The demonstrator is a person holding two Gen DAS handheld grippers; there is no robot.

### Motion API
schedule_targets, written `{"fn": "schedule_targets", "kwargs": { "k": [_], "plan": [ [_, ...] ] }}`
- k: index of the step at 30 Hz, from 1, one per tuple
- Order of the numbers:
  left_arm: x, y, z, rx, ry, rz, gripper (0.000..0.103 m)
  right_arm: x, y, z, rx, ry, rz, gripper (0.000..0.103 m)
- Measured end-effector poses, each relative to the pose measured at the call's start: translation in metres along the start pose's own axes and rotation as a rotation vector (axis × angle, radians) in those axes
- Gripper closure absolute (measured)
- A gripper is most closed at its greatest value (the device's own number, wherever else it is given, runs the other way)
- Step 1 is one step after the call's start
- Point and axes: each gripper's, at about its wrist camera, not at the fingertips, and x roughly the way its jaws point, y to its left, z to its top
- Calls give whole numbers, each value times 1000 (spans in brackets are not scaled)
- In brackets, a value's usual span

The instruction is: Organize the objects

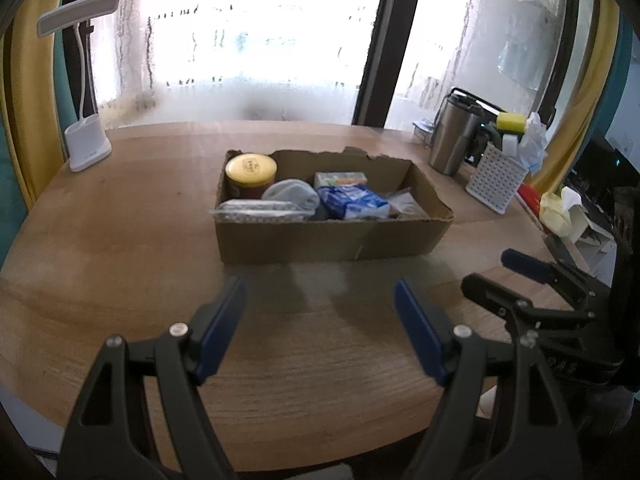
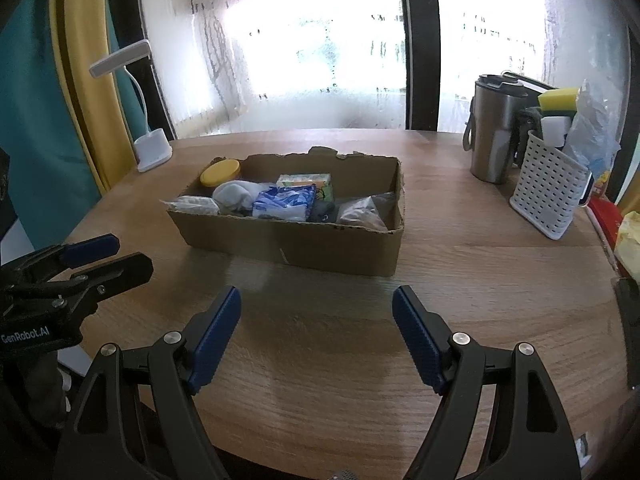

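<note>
Wood, cardboard, brushed metal and plastic

The table [image 2: 440,280] is matt grained wood; the box [image 2: 304,248] is rough brown cardboard with torn edges. The tumbler [image 2: 494,136] looks like brushed metal, the perforated basket [image 2: 548,192] like white plastic, the blue packet [image 2: 282,200] like glossy film.

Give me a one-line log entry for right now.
left gripper: open, empty | right gripper: open, empty | cardboard box: on table, holds jar, blue packet | both grippers short of box
</note>
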Motion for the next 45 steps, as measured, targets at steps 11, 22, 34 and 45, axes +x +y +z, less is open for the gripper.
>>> {"fn": "schedule_targets", "kwargs": {
  "k": [11,22,34,45],
  "plan": [
    [0,-1,-1,8,-1,5,25,2,-3,-1,4,9,-3,22],
    [1,0,-2,5,3,14,25,4,-2,-3,4,13,-4,22],
    [2,1,-4,5,7,16,25,4,-1,-2,3,15,-5,22],
    [3,1,-5,5,9,15,25,6,0,-4,3,21,-4,22]
  ]
}}
